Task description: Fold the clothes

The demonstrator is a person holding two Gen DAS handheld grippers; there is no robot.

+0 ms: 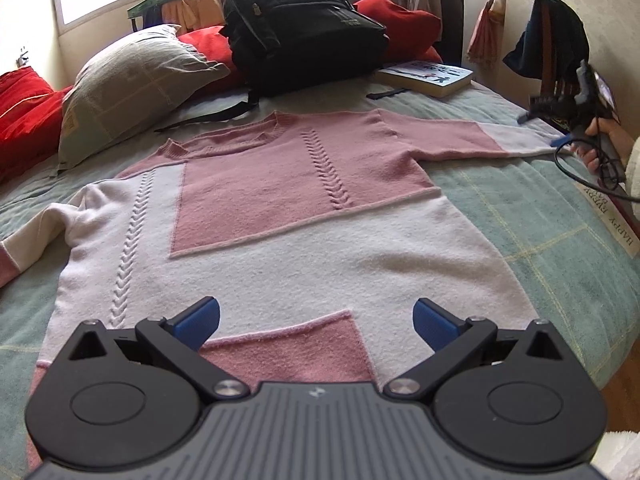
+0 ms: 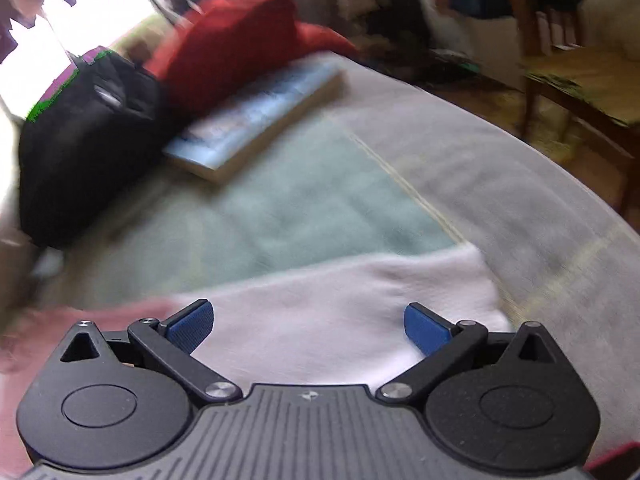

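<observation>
Pink-and-white knitted sweater (image 1: 304,216) lies flat and unfolded on the pale green quilted bed (image 1: 560,248), sleeves spread. Left gripper (image 1: 316,322) hovers wide open over the hem; right gripper (image 2: 308,326), also open, sits over the white cuff (image 2: 360,300). No fold made yet.

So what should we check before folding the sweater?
1. Sweater lies flat on the bed: ok.
2. Left gripper open above the hem: ok.
3. Right gripper open over the white sleeve end: ok.
4. Right gripper touching the sleeve: cannot tell, the picture is blurred.
5. Backpack and book off the sweater: ok.
6. Left sleeve straight: not ok, it bends down.
</observation>
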